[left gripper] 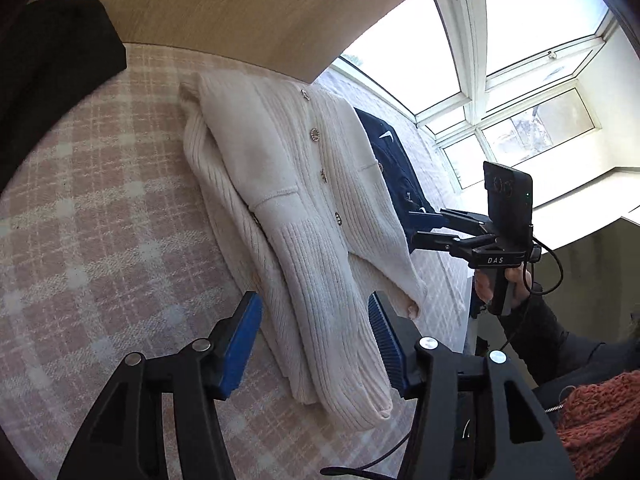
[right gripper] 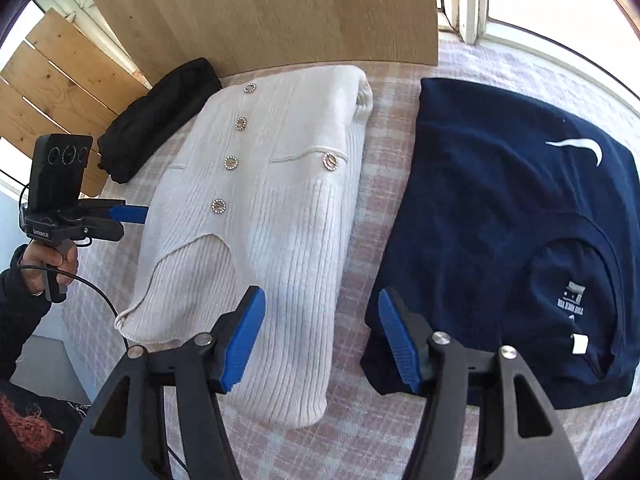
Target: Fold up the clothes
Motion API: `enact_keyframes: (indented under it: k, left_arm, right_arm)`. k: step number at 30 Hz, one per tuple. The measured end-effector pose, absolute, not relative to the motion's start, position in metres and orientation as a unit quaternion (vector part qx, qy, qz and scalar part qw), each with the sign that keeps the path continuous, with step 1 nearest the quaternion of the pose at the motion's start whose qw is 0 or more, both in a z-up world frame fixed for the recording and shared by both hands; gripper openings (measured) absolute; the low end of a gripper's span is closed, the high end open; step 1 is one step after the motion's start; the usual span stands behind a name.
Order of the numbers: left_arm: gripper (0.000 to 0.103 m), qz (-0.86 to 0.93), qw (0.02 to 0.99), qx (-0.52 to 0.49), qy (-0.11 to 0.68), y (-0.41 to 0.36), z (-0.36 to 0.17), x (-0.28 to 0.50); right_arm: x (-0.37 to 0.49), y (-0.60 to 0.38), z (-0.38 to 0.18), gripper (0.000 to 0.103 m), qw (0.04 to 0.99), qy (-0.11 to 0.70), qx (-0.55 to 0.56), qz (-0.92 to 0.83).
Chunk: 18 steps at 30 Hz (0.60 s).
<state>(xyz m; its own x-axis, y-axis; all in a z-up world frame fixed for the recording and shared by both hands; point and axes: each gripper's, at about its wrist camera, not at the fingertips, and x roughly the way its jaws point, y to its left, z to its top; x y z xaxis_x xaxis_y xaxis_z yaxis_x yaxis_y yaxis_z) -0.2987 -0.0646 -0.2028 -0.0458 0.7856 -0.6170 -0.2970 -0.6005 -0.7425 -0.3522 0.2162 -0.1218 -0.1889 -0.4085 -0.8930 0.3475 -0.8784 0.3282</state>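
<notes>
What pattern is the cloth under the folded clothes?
Pink and white plaid cloth, clearest in the right wrist view.

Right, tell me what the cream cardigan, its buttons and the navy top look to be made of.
Cream cardigan: knitted yarn, probably wool or acrylic; matte, with raised vertical ribs and a smoother knit panel.
Buttons: likely metal rings set with small stones, since they glint; too small to confirm.
Navy top: smooth, flat jersey, probably cotton, with a printed white swoosh and neck label.
</notes>
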Motion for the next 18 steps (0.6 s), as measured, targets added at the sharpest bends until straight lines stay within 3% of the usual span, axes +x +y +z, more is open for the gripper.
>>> enact_keyframes:
  k: [18]
  left_arm:
    - [0.060, 0.742, 0.275, -0.564, -0.237, -0.058, -0.220, -0.374]
  right_arm:
    - [-0.440, 0.203, -0.142, 0.059, 0.259, -0.065, 0.578, -0.771]
